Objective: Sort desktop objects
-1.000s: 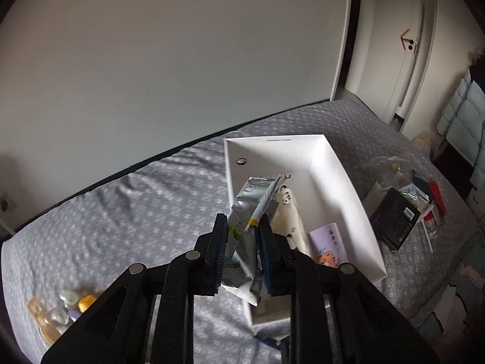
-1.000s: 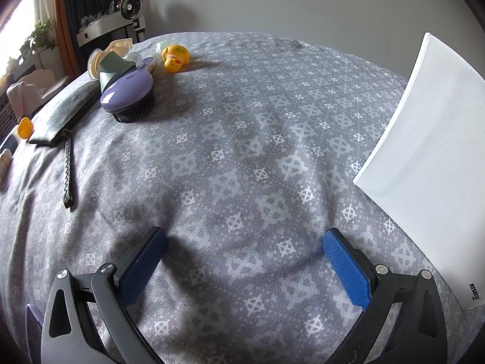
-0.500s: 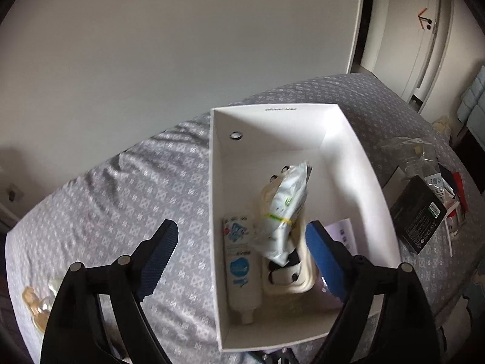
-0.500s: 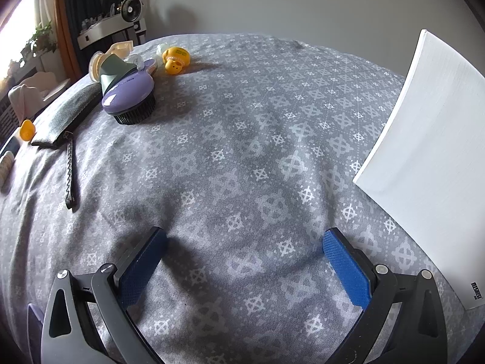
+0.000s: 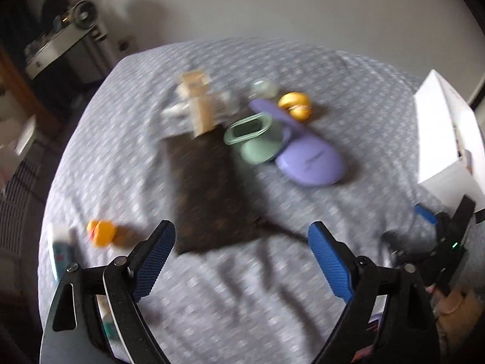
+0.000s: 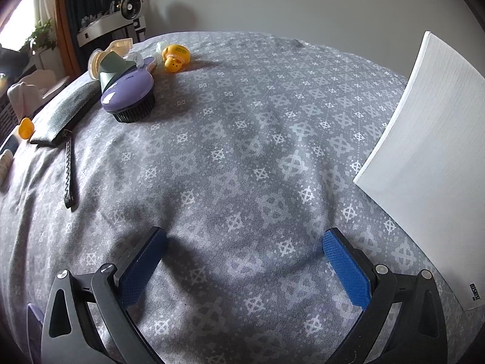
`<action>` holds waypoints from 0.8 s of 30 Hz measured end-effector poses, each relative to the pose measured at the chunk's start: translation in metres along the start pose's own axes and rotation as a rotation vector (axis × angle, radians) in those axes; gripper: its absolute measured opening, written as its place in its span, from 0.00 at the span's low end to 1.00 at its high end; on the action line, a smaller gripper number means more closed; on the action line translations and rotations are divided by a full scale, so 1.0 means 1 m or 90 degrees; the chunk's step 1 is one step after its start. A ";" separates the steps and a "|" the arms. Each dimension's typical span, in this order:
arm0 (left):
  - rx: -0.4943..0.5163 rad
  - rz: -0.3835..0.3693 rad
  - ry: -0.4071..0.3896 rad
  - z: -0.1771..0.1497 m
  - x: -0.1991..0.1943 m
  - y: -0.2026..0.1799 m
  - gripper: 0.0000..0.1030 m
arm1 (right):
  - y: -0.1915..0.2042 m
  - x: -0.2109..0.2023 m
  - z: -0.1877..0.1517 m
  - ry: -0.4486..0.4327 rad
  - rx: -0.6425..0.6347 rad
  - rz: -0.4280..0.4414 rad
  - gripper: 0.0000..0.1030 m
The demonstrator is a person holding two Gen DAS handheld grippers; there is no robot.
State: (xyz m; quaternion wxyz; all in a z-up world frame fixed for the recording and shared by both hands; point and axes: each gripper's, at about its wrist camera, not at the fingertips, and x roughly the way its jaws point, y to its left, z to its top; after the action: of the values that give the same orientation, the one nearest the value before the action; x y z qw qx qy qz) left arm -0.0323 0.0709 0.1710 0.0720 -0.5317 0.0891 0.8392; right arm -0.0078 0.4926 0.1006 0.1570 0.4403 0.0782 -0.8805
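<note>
On the grey bedspread with its pale cross-and-diamond print point(image 6: 242, 127), the loose items sit grouped at one end, well apart from the white cardboard box point(image 6: 430, 157) at the other.

Left gripper point(image 5: 242, 254): jaws spread wide, having just been opening, nothing between the blue pads. It hangs over the near edge of a flat dark rectangular pouch point(image 5: 209, 194) (this view is smeared by motion, so fine detail is lost). A braided dark wrist strap point(image 6: 69, 170) trails off the pouch's corner.

Beyond the pouch:
- purple plastic brush with black bristles point(image 6: 128, 94), bristles down on the cloth
- sage-green open-topped holder point(image 5: 257, 142), lying against the brush's handle
- yellow rubber duck point(image 6: 175, 56), just past the brush handle
- pale beige packaging point(image 5: 197, 103), too blurred to identify

A second small orange-yellow duck point(image 5: 101, 233) sits apart, beside the pouch's near corner, next to a white tube-like object at the bed's edge.

Right gripper point(image 6: 245, 261): released, jaws wide, empty, blue pads low over bare bedspread. The box's ribbed white side stands just beside its right finger.

The box shows at the far right of the left wrist view; its contents are hidden from here.

Off the bed: a shelf with a small fan point(image 6: 130, 7).
</note>
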 end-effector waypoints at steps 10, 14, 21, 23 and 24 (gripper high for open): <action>-0.075 0.206 0.123 -0.160 0.000 0.129 0.87 | 0.001 0.000 0.002 0.005 -0.006 -0.006 1.00; -0.054 0.179 0.124 -0.166 0.017 0.108 0.87 | 0.001 0.001 0.002 0.005 -0.009 -0.011 1.00; -0.056 0.155 0.022 -0.129 0.057 0.039 1.00 | 0.002 0.000 0.003 0.006 -0.011 -0.015 1.00; -0.069 0.180 -0.012 -0.123 0.069 0.030 1.00 | 0.003 0.000 0.003 0.006 -0.012 -0.015 1.00; -0.085 0.185 -0.040 -0.124 0.069 0.028 1.00 | 0.003 0.000 0.003 0.007 -0.012 -0.016 1.00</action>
State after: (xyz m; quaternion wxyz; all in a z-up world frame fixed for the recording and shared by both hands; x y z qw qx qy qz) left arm 0.0413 0.0177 0.0585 -0.0828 -0.4901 0.1067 0.8611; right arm -0.0091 0.4890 0.1031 0.1498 0.4428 0.0933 -0.8791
